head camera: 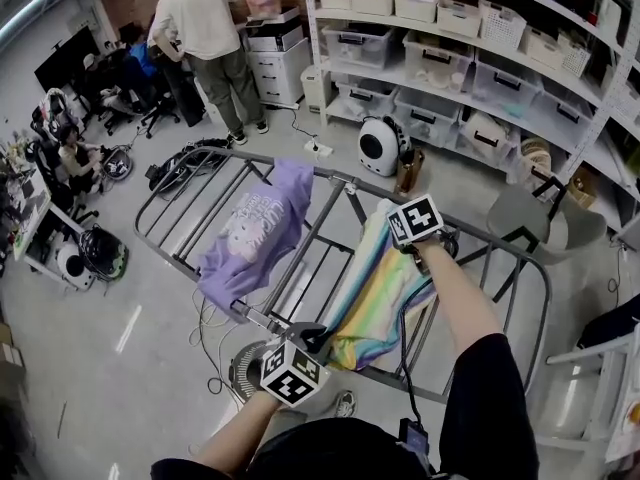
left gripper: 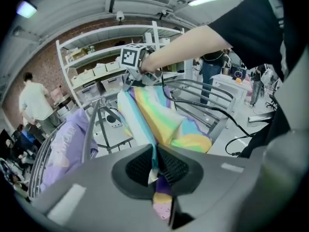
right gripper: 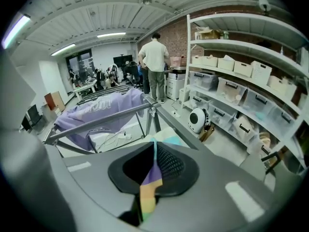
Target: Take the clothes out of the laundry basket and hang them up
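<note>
While gripping the striped cloth (head camera: pixel 375 298) draped over the drying rack (head camera: pixel 318 230), keep the left tongs (head camera: pixel 315 336) clenched on the end at the rack's near rail and the right tongs (head camera: pixel 402 240) clenched on the end at the rack's far rail. Draw apart gently to flatten wrinkles, lay evenly across the rack's bars beside the purple shirt (head camera: pixel 255 230), avoid overlap, and release only once hanging balanced.

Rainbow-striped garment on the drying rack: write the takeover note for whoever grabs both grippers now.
Left gripper: shut on the near edge of the rainbow-striped garment.
Right gripper: shut on its far edge.
The garment lies across the drying rack bars; a purple T-shirt is already hung beside it.
To do: smooth it out, then release both. The laundry basket is not in view.
</note>
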A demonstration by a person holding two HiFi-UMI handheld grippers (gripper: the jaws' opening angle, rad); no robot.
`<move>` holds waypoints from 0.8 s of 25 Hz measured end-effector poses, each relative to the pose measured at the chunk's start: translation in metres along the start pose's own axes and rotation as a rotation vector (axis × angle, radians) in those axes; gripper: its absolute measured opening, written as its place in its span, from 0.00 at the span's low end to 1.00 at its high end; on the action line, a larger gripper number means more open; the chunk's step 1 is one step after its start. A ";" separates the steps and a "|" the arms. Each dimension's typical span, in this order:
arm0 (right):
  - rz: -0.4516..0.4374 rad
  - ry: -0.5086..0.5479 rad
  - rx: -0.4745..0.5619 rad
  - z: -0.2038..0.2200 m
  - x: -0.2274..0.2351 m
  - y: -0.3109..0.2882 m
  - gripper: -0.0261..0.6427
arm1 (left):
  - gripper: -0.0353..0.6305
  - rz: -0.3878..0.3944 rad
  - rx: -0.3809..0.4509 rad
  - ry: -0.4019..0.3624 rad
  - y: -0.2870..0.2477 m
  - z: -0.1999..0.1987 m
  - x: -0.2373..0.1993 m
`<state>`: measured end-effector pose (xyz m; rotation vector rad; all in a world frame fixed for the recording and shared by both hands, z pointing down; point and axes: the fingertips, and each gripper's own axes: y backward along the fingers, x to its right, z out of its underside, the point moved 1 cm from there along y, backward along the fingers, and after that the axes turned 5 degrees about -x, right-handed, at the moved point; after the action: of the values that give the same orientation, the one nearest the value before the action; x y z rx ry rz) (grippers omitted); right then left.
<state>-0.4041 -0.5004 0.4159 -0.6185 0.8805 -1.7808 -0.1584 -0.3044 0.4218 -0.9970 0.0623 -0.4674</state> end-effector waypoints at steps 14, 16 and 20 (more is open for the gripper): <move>0.039 -0.166 0.296 0.015 -0.001 0.084 0.22 | 0.26 -0.135 0.136 0.106 0.030 0.005 -0.021; 0.039 -0.179 0.343 0.023 -0.007 0.107 0.22 | 0.26 -0.157 0.183 0.118 0.039 0.001 -0.027; 0.022 -0.203 0.429 0.041 -0.028 0.152 0.22 | 0.26 -0.189 0.270 0.131 0.056 -0.004 -0.034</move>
<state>-0.2785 -0.5197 0.3186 -0.4931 0.3483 -1.7772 -0.1699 -0.2680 0.3683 -0.7091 0.0217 -0.6956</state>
